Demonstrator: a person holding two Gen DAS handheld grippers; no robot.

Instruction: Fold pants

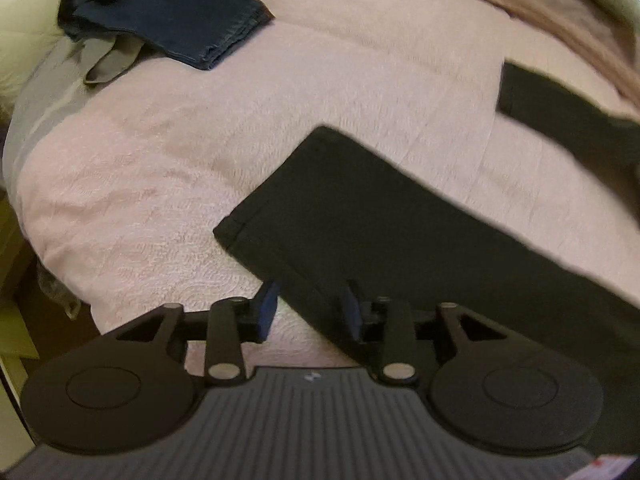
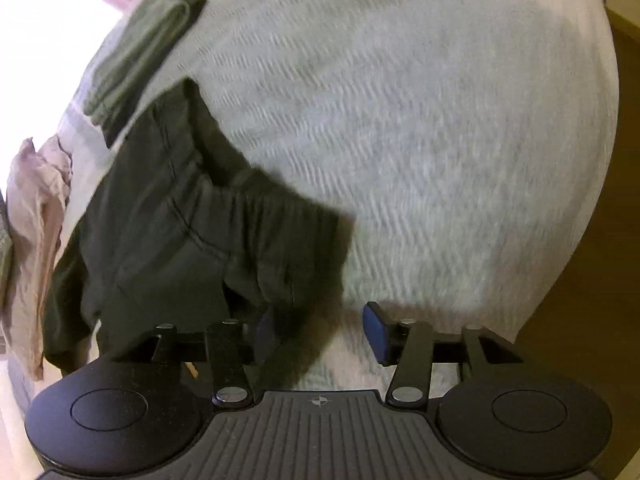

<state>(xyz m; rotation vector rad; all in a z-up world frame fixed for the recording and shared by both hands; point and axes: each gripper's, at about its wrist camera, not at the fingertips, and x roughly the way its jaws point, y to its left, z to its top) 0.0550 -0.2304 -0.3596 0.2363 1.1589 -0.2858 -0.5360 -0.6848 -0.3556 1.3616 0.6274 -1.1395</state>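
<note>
Black pants lie spread on the bed. In the left wrist view one leg [image 1: 360,216] runs diagonally, its hem toward the upper left; the second leg [image 1: 560,120] shows at the right. My left gripper [image 1: 310,314] is open, low over the near edge of the first leg, with that edge between its blue pads [image 1: 267,312]. In the right wrist view the crumpled waist end of the pants [image 2: 192,216] lies at the left. My right gripper [image 2: 320,332] is open, and a corner of the waist fabric reaches between its fingers, next to the left pad [image 2: 262,334].
Folded dark blue jeans [image 1: 180,24] and a grey garment [image 1: 108,60] sit at the bed's far left corner. A folded green garment [image 2: 136,52] and a pinkish cloth [image 2: 32,220] lie beyond the waist. Bedspread [image 2: 440,140] stretches to the right, wooden floor [image 2: 592,280] past its edge.
</note>
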